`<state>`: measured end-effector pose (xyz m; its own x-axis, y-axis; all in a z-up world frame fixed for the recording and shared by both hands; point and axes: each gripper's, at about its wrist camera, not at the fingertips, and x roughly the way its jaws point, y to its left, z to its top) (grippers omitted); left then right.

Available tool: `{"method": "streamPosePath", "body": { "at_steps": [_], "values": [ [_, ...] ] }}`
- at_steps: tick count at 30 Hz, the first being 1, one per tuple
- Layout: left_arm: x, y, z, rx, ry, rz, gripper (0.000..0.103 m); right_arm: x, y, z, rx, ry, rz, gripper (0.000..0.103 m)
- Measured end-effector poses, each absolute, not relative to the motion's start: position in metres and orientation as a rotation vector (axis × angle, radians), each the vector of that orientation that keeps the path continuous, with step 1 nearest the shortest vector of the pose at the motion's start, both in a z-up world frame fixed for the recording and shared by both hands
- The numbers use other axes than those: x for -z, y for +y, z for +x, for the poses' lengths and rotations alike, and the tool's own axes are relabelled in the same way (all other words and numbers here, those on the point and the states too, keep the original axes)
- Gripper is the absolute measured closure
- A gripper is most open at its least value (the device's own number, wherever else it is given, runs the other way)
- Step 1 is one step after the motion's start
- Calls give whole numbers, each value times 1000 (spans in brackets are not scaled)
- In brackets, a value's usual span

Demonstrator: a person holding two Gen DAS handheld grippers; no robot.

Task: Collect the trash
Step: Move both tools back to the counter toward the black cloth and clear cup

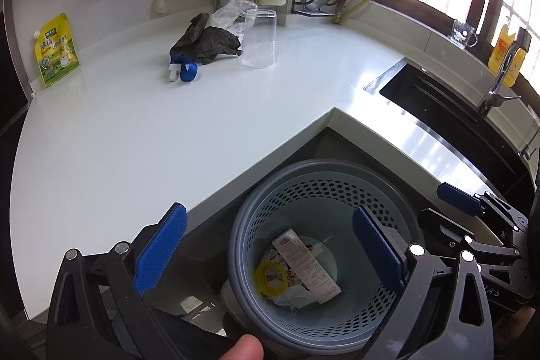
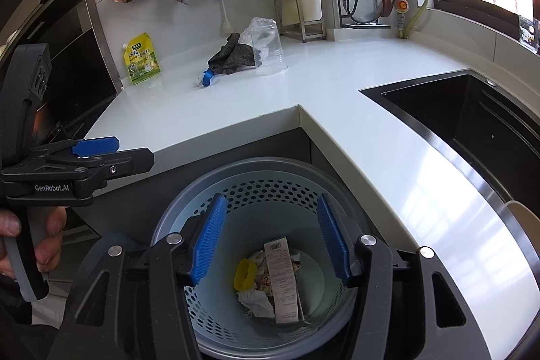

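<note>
Both hand-held grippers hang over the bin [image 1: 320,255], which stands on the floor in the inner corner of the L-shaped white surface [image 1: 168,130]. The left hand-held gripper [image 1: 266,252] has its blue pads spread very wide with nothing between them; one pad sits over the surface edge, the other over the bin's mouth. The right hand-held gripper [image 2: 273,242] is about half open, also empty, both pads above the bin.

The trash already lies at the bottom of the perforated bin: a long printed packet [image 2: 281,279], a yellow ring [image 2: 245,274] and crumpled white paper [image 2: 254,299]. The left view shows the ring as an open loop [image 1: 270,279] beside the packet; the right view shows it more edge-on.

Only the right view shows the left gripper from outside, at the left edge, with fingers [image 2: 50,235] wrapped on its handle and lettering on its body. Only the left view shows a thumb tip [image 1: 244,348] at the bottom edge, and the right gripper's blue tip [image 1: 455,198] at the far right.

Back on the surface, well apart from the bin, a clear cup [image 1: 259,37] stands upside down, touching a dark cloth [image 1: 206,44] with clear plastic wrap [image 1: 233,12] behind it. A blue clip [image 1: 185,70] lies just in front of the cloth. A yellow-green pouch [image 1: 55,51] leans against the wall.

The right view takes in the whole black sink [image 2: 472,130]; the left view adds its tap [image 1: 499,80] and an orange bottle [image 1: 506,56] on the sill.
</note>
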<state>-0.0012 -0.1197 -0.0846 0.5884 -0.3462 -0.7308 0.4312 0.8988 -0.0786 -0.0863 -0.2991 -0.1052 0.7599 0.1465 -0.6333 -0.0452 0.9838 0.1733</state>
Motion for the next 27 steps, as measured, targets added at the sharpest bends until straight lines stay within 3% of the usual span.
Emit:
{"method": "streamPosePath", "body": {
  "at_steps": [13, 27],
  "values": [
    [48, -92, 57, 380, 744, 95, 7, 71, -301, -28, -117, 636, 132, 32],
    [28, -89, 183, 352, 692, 135, 7, 49, -299, 120, -144, 624, 128, 30]
  ]
}}
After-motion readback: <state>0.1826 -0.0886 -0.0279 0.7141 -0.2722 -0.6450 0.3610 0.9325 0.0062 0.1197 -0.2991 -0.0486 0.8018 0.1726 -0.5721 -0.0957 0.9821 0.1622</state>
